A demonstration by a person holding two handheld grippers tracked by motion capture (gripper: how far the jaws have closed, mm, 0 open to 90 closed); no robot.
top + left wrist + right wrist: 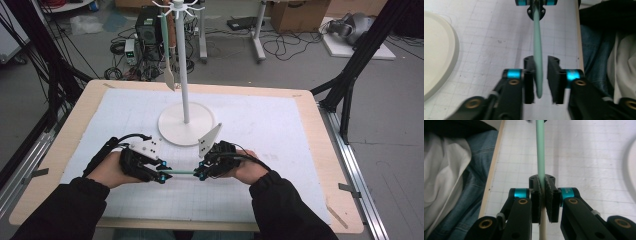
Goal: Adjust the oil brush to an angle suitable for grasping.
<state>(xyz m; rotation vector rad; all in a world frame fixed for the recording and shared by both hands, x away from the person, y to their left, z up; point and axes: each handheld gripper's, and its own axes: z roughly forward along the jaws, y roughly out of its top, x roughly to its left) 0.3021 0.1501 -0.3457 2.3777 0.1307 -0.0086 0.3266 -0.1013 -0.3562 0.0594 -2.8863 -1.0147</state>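
A slim utensil with a mint-green handle (180, 172) lies level between my two grippers, just above the white grid mat (280, 130). My right gripper (201, 175) is shut on one end of it; in the right gripper view both pads clamp the green handle (540, 147) at the right gripper's tips (542, 180), and a cream part runs on below them. My left gripper (163, 176) stands open around the other end. In the left gripper view the handle (537, 47) lies between the left gripper's tips (541, 61), close to the left pad, with a gap on the right.
A white stand with a round base (172, 134) and a tall pole (182, 65) rises behind the grippers at mid table. A second green-handled utensil (168, 70) hangs from its top hooks. The table's wooden front edge (225, 226) is close to the person's sleeves.
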